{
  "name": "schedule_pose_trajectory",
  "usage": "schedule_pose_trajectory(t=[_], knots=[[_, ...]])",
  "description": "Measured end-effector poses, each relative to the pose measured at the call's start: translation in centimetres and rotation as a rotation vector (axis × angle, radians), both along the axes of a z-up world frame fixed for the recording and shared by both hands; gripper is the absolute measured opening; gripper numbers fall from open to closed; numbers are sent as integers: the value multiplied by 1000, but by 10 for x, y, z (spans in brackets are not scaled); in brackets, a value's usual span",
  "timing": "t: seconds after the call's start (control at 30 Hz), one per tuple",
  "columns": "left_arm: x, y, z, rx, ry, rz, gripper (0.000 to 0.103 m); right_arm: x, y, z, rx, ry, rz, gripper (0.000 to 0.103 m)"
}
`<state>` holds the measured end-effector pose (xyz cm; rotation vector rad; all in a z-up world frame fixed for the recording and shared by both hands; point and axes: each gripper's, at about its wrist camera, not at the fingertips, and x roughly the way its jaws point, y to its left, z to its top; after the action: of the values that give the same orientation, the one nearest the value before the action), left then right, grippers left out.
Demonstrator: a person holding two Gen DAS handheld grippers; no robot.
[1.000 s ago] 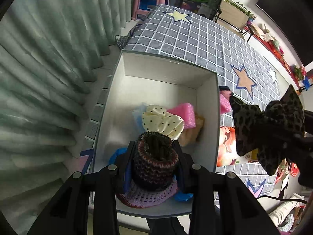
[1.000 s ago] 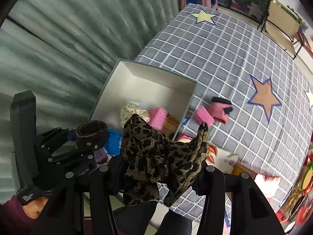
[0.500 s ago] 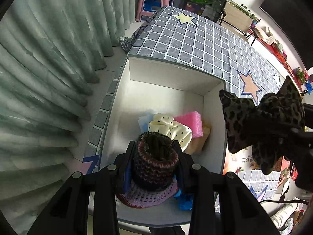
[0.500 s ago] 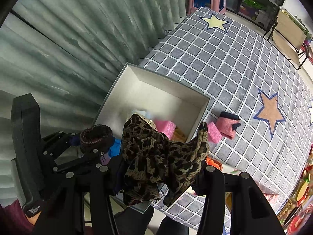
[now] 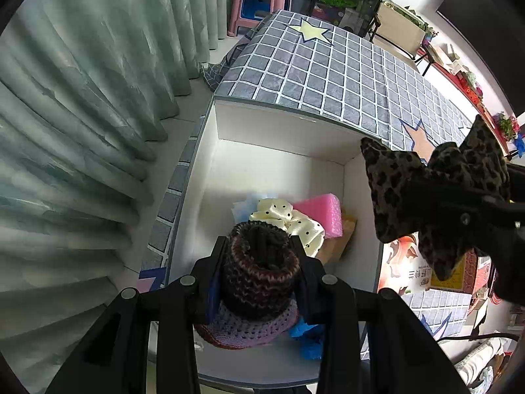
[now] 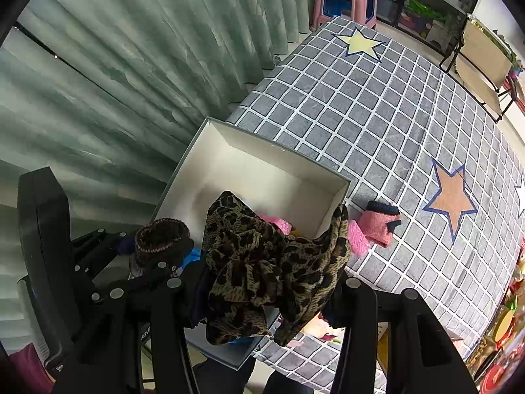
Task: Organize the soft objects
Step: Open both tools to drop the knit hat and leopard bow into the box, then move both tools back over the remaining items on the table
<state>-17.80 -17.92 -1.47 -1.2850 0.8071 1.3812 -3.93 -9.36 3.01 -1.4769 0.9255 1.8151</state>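
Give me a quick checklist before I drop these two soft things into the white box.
1. Left gripper shut on knitted hat: ok.
2. Right gripper shut on leopard bow: ok.
3. Hat above the white box opening: ok.
4. Bow fully over the box: cannot tell, it seems to overlap the right wall.
5. Free floor space in box behind the dotted bow and pink foam: ok.
6. Pink items left on the tablecloth: not ok.

left wrist: steeply down, close | right wrist: likewise | shared: white box (image 5: 282, 151)
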Motion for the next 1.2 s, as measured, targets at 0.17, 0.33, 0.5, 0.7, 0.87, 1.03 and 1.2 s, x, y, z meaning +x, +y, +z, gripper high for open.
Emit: schedule_pose_trajectory(t=[0.17, 0.33, 0.5, 0.7, 0.87, 1.03, 1.2], knots=[[0, 0, 0, -2, 1, -1, 40, -1, 4, -2, 3, -4, -3, 53], [-2, 5, 0, -4, 8, -1, 44, -1, 8, -2, 1, 0, -15, 53], [-3, 10, 3, 14, 19, 8, 78, -1, 12, 0, 3, 7, -22, 64], [-7, 10, 10, 80, 0, 43, 91, -2, 16, 4, 20, 8, -36, 79], [-8, 14, 8, 78, -29, 52, 103, 1, 20, 7, 23, 16, -62, 90], [-6, 16, 8, 74, -33, 42, 103, 5, 24, 6, 9, 19, -92, 90], [-2, 16, 10, 72, -31, 34, 103, 8, 25, 6, 1, 19, -107, 90]])
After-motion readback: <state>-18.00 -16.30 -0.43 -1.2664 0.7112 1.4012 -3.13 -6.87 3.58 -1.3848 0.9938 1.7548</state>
